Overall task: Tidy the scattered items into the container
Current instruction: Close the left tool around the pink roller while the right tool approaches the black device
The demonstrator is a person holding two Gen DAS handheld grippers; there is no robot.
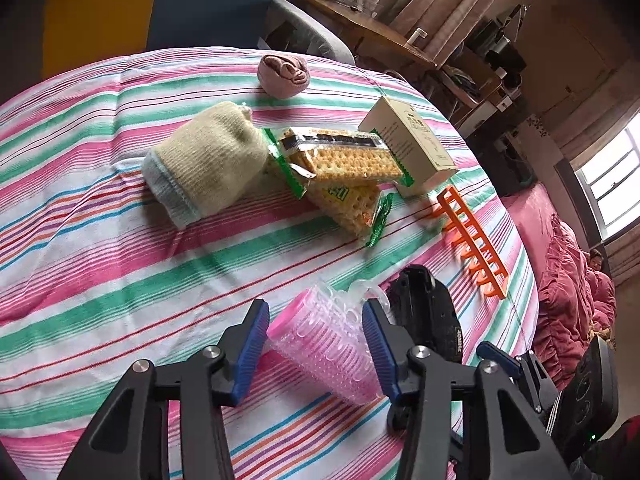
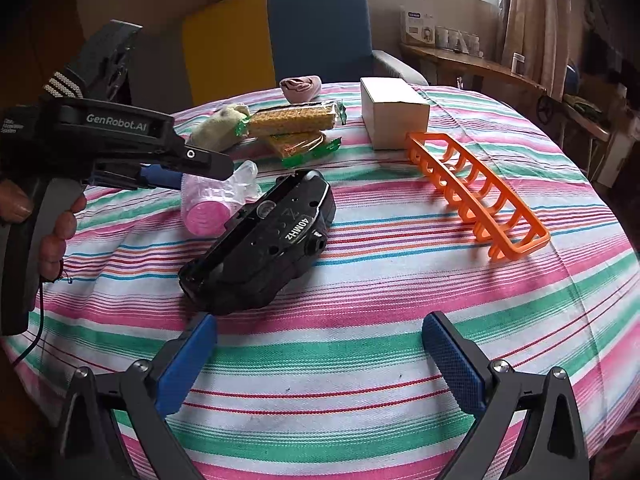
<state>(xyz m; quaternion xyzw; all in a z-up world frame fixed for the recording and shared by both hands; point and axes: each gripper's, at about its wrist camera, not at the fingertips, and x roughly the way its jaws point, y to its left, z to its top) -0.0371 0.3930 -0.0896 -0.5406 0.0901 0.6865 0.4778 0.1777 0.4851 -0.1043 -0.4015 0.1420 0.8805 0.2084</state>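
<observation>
blue pads of the left gripper (image 1: 316, 344) sit on either side of the pink cup stack (image 1: 332, 344), which lies on its side on the striped tablecloth (image 1: 100, 264); whether they press it cannot be told. the stack's pink base faces the camera side, its clear rims point away toward the black toy car body (image 2: 260, 240), just beside it. the right gripper (image 2: 320, 360) hangs spread wide over bare cloth, holding nothing. farther off lie two cracker packs (image 1: 344, 160), crossed, a rolled beige sock (image 1: 208, 164), a white box (image 2: 394, 114), an orange rack (image 2: 476, 196) running lengthwise toward the table's edge, and a pink sock ball (image 1: 283, 74).
</observation>
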